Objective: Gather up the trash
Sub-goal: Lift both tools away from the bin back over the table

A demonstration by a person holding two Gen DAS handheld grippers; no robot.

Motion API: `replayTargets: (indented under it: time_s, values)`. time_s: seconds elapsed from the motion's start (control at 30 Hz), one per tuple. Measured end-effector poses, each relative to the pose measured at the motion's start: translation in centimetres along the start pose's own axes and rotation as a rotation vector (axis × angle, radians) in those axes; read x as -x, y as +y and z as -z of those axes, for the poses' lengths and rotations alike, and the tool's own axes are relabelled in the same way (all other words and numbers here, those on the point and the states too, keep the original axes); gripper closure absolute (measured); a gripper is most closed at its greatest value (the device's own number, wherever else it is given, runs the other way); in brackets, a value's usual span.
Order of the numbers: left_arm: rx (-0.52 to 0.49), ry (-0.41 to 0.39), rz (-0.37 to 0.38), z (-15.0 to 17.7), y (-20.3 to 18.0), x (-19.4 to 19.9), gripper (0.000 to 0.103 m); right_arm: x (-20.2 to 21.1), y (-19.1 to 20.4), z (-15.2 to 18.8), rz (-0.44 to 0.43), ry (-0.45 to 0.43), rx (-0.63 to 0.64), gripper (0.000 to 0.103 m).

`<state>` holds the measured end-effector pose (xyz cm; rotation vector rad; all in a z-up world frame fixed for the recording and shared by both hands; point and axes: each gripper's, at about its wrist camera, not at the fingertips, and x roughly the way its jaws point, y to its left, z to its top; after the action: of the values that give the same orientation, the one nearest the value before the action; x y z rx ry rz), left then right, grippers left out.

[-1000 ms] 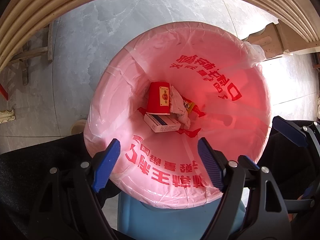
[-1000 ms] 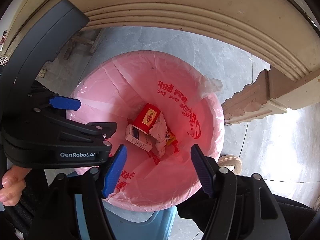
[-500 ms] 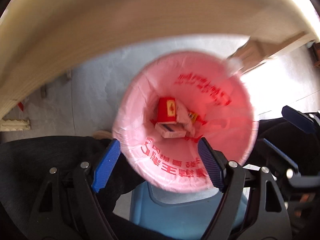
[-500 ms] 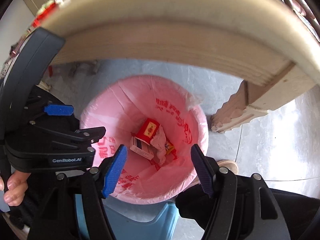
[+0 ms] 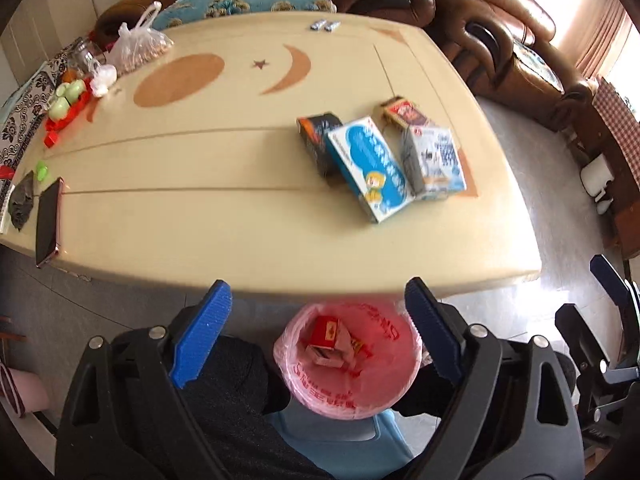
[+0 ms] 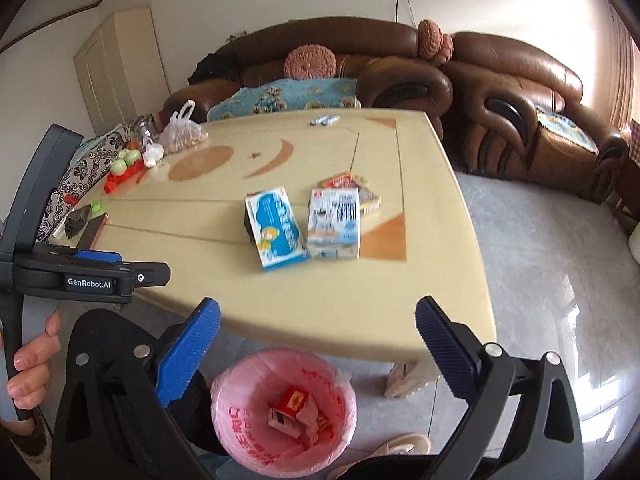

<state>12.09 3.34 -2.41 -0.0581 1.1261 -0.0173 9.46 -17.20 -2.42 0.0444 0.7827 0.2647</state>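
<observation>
A bin with a pink liner (image 5: 384,384) (image 6: 240,408) stands on the floor by the table's near edge, holding a red cup (image 5: 326,332) (image 6: 294,398), a small box and crumpled paper. On the cream table (image 5: 224,216) (image 6: 340,292) lie a blue and white box (image 5: 370,168) (image 6: 276,228), a white and blue box (image 5: 436,160) (image 6: 334,222), a dark box (image 5: 318,136) and a red and cream box (image 5: 404,114) (image 6: 348,182). My left gripper (image 5: 318,332) and right gripper (image 6: 318,344) are open and empty, raised above the bin and near the table's edge.
At the table's far left are a phone (image 5: 48,220), green fruit on red packaging (image 5: 66,98), a plastic bag (image 5: 138,46) and a jar. Brown leather sofas (image 6: 500,92) stand behind and to the right. My shoe (image 6: 392,446) is beside the bin.
Both grippers rose from just above the bin to above table height, so the tabletop and boxes have come into view. The bin looks smaller and lower. Both stayed open.
</observation>
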Motion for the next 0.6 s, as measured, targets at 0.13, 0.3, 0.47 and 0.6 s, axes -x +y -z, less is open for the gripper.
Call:
replayTargets:
  time_s: [0.13,0.3,0.47,0.6]
  values:
    - [0.005,-0.043,-0.027,-2.2,-0.7,1.9,0.016,1.0,-0.7,-3.0,0.001,-0.054,0.024,0.007]
    - [0.022,-0.027,-0.023,-4.4,-1.6,2.1,0.016,1.4,-1.4,-5.4,-0.013,-0.073,0.019,0.007]
    - [0.048,-0.016,-0.029,-5.3,-1.9,0.8,0.016,0.3,-2.4,-6.6,-0.004,-0.079,0.012,0.007]
    - [0.086,0.020,-0.019,-6.0,-2.0,-0.9,0.016,-1.0,-3.4,-6.8,-0.004,-0.067,-0.009,0.007]
